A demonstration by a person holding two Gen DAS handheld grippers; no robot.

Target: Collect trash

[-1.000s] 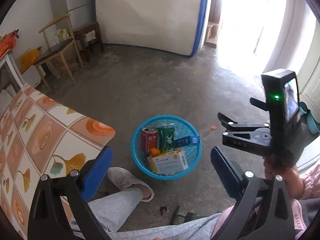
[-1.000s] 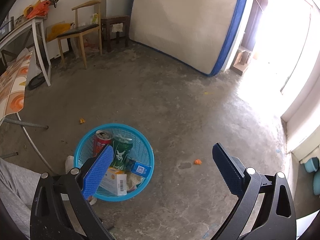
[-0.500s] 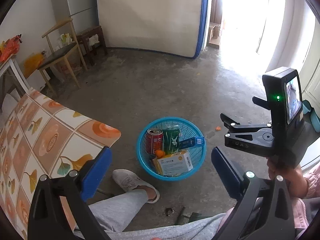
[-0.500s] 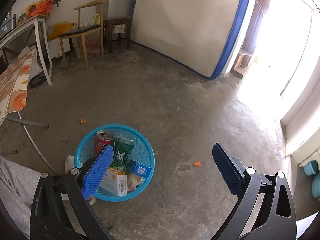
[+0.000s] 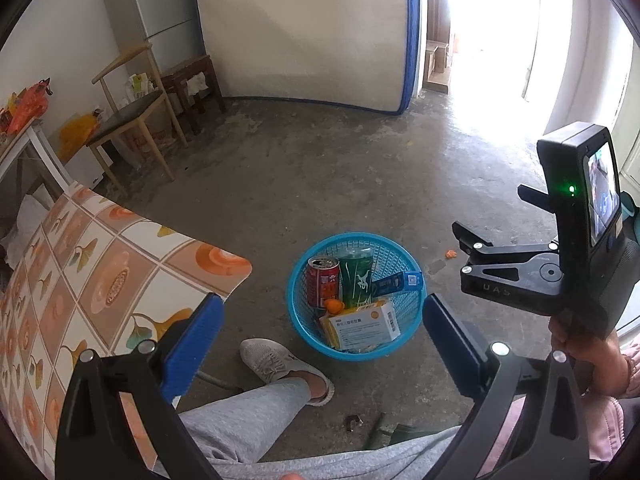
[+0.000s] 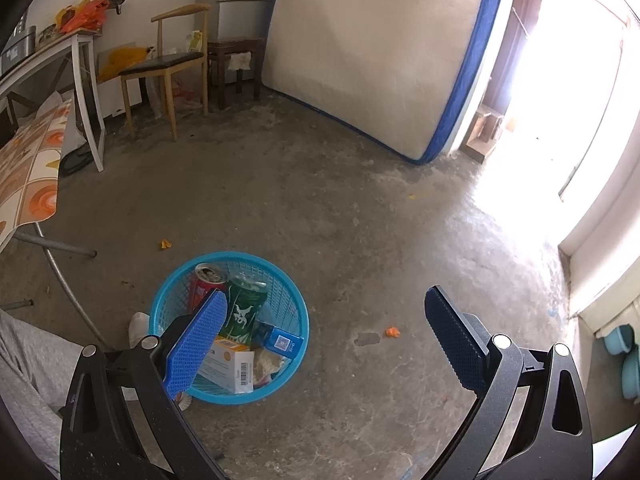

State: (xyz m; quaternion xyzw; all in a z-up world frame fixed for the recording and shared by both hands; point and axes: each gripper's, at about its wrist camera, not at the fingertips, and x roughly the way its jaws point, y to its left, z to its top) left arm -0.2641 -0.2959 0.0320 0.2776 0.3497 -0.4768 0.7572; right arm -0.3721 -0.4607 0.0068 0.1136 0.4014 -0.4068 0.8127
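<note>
1. A blue mesh basket (image 5: pixel 357 354) is seen on the bare concrete floor (image 5: pixel 320 184), just beside the corner of the desk (image 5: pixel 208 264) with its orange-patterned cloth and near a person's shoe (image 5: pixel 280 364).
2. Open floor is left between the basket and the mattress (image 5: pixel 304 28) leaned against the far wall; a bright doorway (image 6: pixel 568 92) is seen to the right, and a wooden chair (image 5: pixel 128 120) at the left wall.
3. The basket is filled with a red can (image 5: pixel 322 286) and a green can (image 5: pixel 357 280), both upright, a blue packet (image 5: pixel 400 282) tilted against the rim, a white and yellow box (image 5: pixel 366 326) lying flat, and a small orange piece (image 5: pixel 334 306) between box and cans.
4. Small orange scraps (image 6: pixel 393 332) are scattered on the floor, one near the basket's right side, another (image 6: pixel 165 244) near the desk's metal leg (image 6: pixel 60 250).
5. The left gripper (image 5: pixel 323 344) is held above the basket with its blue fingers (image 5: pixel 194 348) wide apart and nothing between them.
6. The right gripper (image 6: pixel 326 336) is likewise spread, empty, with its left finger (image 6: pixel 198 344) overlapping the basket in view.
</note>
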